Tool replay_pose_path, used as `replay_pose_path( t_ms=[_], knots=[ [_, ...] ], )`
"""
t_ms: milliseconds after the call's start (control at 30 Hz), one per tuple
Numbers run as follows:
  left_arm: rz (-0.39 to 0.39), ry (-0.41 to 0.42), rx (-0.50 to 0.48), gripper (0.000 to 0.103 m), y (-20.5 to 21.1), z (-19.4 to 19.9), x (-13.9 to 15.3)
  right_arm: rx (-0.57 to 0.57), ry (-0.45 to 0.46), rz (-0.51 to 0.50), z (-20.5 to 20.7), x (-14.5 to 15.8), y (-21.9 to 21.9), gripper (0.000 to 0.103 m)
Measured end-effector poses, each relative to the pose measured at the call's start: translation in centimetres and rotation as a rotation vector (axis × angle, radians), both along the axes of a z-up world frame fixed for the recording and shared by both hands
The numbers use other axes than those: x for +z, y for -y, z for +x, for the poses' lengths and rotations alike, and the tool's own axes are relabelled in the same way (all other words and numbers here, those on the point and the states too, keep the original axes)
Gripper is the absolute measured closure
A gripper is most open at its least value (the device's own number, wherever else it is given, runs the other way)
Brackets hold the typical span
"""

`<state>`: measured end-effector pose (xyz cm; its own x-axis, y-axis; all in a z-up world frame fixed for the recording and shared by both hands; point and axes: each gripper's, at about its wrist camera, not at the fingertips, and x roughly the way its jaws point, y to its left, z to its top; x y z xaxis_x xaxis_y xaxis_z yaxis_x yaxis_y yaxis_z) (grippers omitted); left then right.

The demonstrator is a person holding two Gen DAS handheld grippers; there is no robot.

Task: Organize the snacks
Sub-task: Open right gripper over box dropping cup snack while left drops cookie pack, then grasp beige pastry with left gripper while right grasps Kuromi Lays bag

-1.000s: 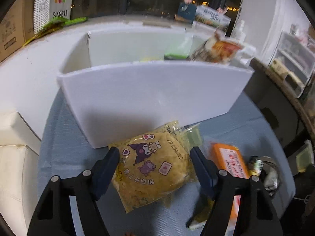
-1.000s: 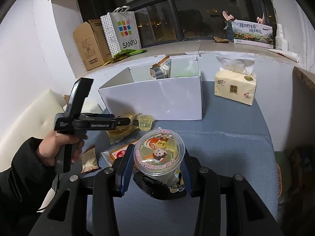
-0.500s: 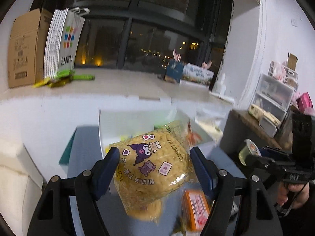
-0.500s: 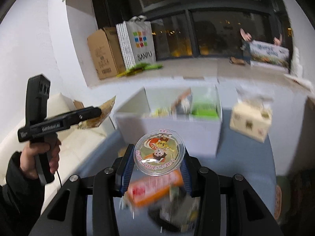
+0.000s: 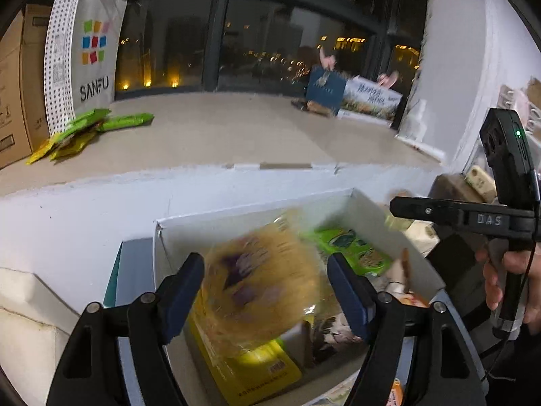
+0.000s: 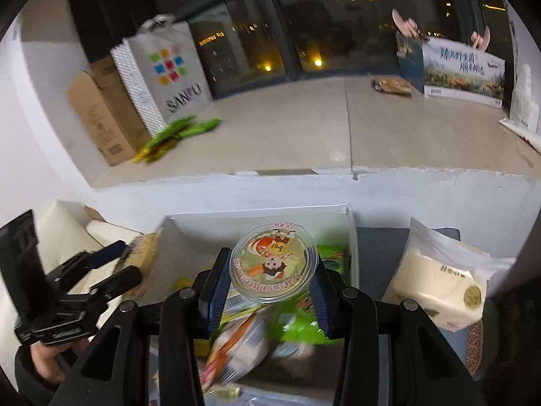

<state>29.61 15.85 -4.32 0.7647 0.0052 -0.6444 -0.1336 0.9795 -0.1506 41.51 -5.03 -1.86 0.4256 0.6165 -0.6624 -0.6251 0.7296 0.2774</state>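
Yellow and crinkly, the noodle snack packet (image 5: 260,284) hangs blurred between the left gripper (image 5: 265,291)'s jaws above the white box (image 5: 341,199); those jaws have just been opening, and the pads no longer seem to press it. It looks light, soft and crushable, best taken by its flat sides. The right gripper (image 6: 268,291) is clamped on a clear jelly cup (image 6: 274,267), stiff but slick, held under its rim. Only the right wrist view shows the tissue pack (image 6: 439,280) beside the box; only the left shows the yellow pack (image 5: 250,368) lying inside.
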Motion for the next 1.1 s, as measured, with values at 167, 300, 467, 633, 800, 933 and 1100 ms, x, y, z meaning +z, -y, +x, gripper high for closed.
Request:
replay_pose_path(
  t_ms=[167, 300, 467, 633, 800, 933, 1100],
  knots=[
    [-0.016, 0.005, 0.035, 0.0, -0.7, -0.5, -0.6, -0.043, -0.029, 0.011, 1.5, -1.2, 0.2, 0.0],
    [-0.009, 0.022, 0.032, 0.0, -0.4, -2.0, -0.3, -0.032, 0.005, 0.023, 0.4, -0.7, 0.7, 0.0],
    [0.029, 0.063, 0.02, 0.0, 0.8, -4.6, 1.3, -0.011, 0.08, 0.037, -2.5, 1.2, 1.8, 0.0],
    [0.036, 0.127, -0.011, 0.0, 2.4, -9.0, 3.4, 0.049, 0.173, 0.03, -6.5, 3.4, 3.4, 0.0],
    [0.085, 0.192, -0.061, 0.0, 5.3, -14.1, 5.6, 0.139, 0.278, -0.005, -11.7, 5.9, 5.2, 0.0],
    [0.108, 0.209, -0.09, 0.0, 7.3, -17.8, 5.8, 0.192, 0.355, -0.024, -16.2, 6.6, 7.2, 0.0],
    [0.096, 0.189, -0.118, 0.0, 9.4, -22.4, 3.5, 0.214, 0.369, 0.001, -21.8, 4.6, 10.9, 0.0]
  ],
)
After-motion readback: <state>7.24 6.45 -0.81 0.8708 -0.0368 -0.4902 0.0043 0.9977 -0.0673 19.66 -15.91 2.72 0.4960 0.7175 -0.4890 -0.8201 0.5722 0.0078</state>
